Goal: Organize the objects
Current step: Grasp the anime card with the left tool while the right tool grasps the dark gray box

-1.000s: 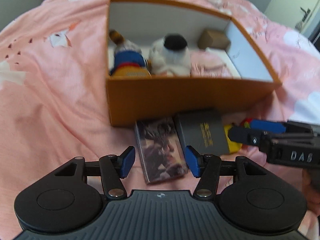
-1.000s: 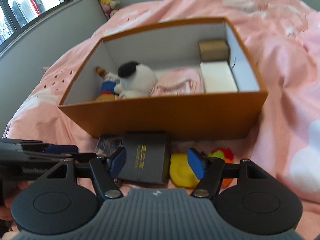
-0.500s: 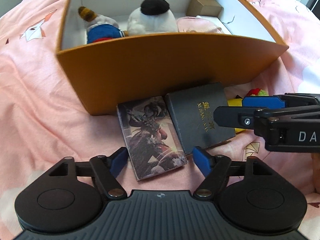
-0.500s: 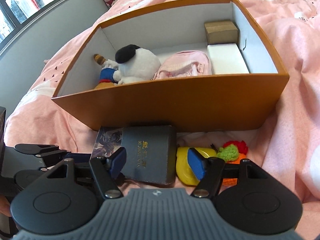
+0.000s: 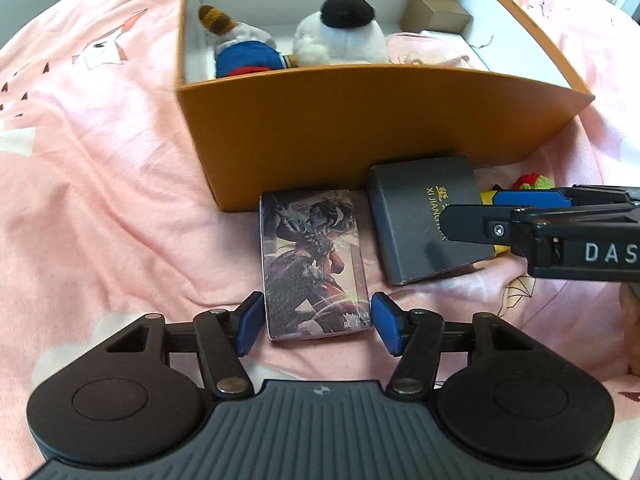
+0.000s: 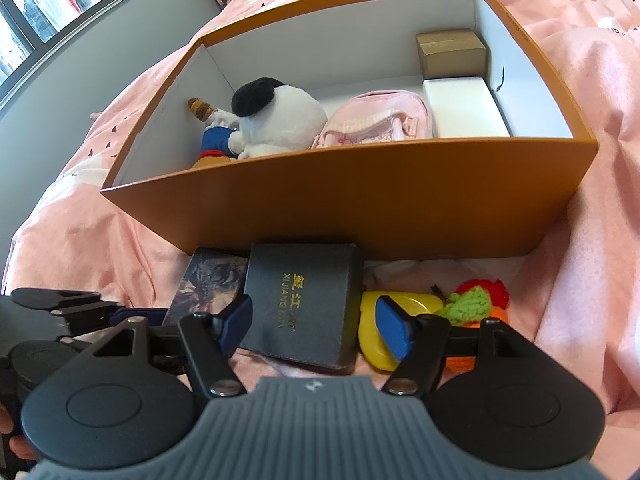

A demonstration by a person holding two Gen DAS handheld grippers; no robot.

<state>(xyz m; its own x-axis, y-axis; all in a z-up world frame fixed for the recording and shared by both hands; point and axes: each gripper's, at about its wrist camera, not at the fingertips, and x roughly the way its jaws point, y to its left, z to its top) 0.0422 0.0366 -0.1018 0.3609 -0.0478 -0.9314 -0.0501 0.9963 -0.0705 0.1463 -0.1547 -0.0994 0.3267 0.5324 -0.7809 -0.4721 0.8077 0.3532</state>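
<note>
Card box [image 5: 314, 266] with a printed fantasy figure on its lid lies flat on the pink bedspread [image 5: 100, 184], its far end close to the front wall of the orange box [image 5: 360, 128], presumably waiting to be packed with the rest. It looks slim, stiff and glossy, longer than wide, so a squeeze across its narrow sides should hold it. The left hand-held gripper [image 5: 316, 322] straddles its near end for that reason: the jaws have just been closing, with the card box between them, and the blue pads [image 5: 250, 322] stand just beside its long edges; whether they already press on it is hard to tell from this angle, and a thin gap seems to remain. Just to its right lies a dark case [image 5: 424, 220] with gold lettering, one end against the orange box too. The right hand-held gripper [image 6: 314, 326] hangs over the case's near end with jaws fairly wide, holding nothing, one pad by the case's left edge and the other over a yellow toy [image 6: 374, 334]. A green and red knitted toy [image 6: 476, 300] lies beyond that. Inside the orange box sit a white plush toy [image 6: 280, 120], a blue doll [image 6: 214, 140], a pink pouch [image 6: 376, 120], a white block [image 6: 460, 108] and a small brown carton [image 6: 450, 52].
</note>
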